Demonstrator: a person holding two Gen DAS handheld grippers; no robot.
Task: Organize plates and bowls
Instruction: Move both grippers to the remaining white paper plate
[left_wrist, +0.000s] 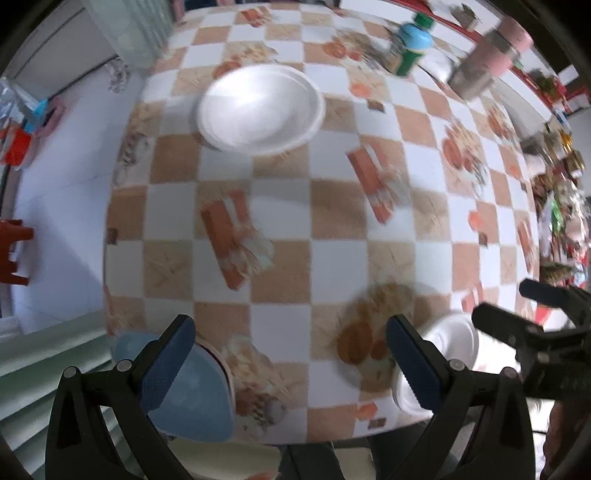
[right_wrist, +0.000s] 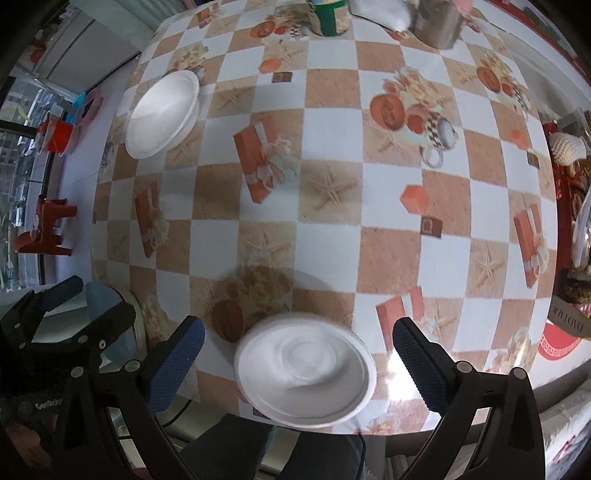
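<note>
Gathering step: not yet begun, nothing is held.
Right gripper (right_wrist: 299, 350): spread wide above near white bowl (right_wrist: 304, 371) at table edge.
Left gripper (left_wrist: 290, 354): spread, empty.
Far bowl (left_wrist: 260, 107): well apart.
Next: closure on near bowl's rim is judged needed.

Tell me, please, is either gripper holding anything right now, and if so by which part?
Nothing is held: the left gripper and right gripper are both open, with the near white bowl lying free between the right fingers.

1. Both pictures are bright, with soft, even light.
2. Motion blur smears the tabletop (left_wrist: 332, 206) and the white bowl (right_wrist: 306, 373).
3. Soft shadows lie beside the bowls.
4. The edges bend and go dark.
</note>
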